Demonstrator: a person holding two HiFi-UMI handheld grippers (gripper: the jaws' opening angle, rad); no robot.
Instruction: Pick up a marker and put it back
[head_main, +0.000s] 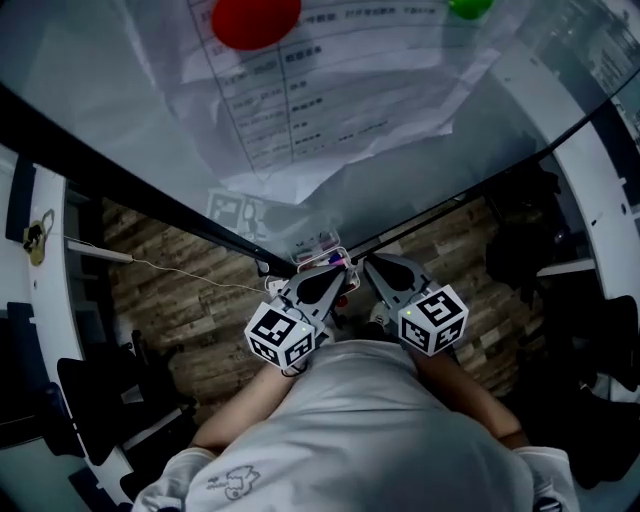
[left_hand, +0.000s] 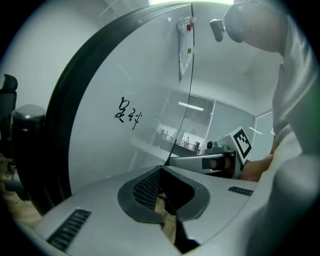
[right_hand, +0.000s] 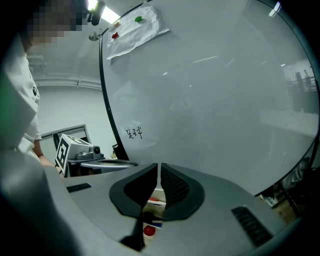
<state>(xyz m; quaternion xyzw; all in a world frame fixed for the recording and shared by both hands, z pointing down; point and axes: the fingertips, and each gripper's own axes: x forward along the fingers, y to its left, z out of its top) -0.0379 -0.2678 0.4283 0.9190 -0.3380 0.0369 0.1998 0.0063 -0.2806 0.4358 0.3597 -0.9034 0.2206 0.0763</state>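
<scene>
Person faces whiteboard (head_main: 110, 110), both grippers held low and close to body. L gripper (left_hand: 162, 171): jaws together, nothing btwn them. R gripper (right_hand: 158, 170): jaws closed to a thin slit, also empty. Markers (head_main: 326, 247) lie in the tray at the board's bottom edge, just ahead of both jaw tips, untouched. Papers (head_main: 330, 90) w/ red magnet (head_main: 255, 20) higher up the board.
</scene>
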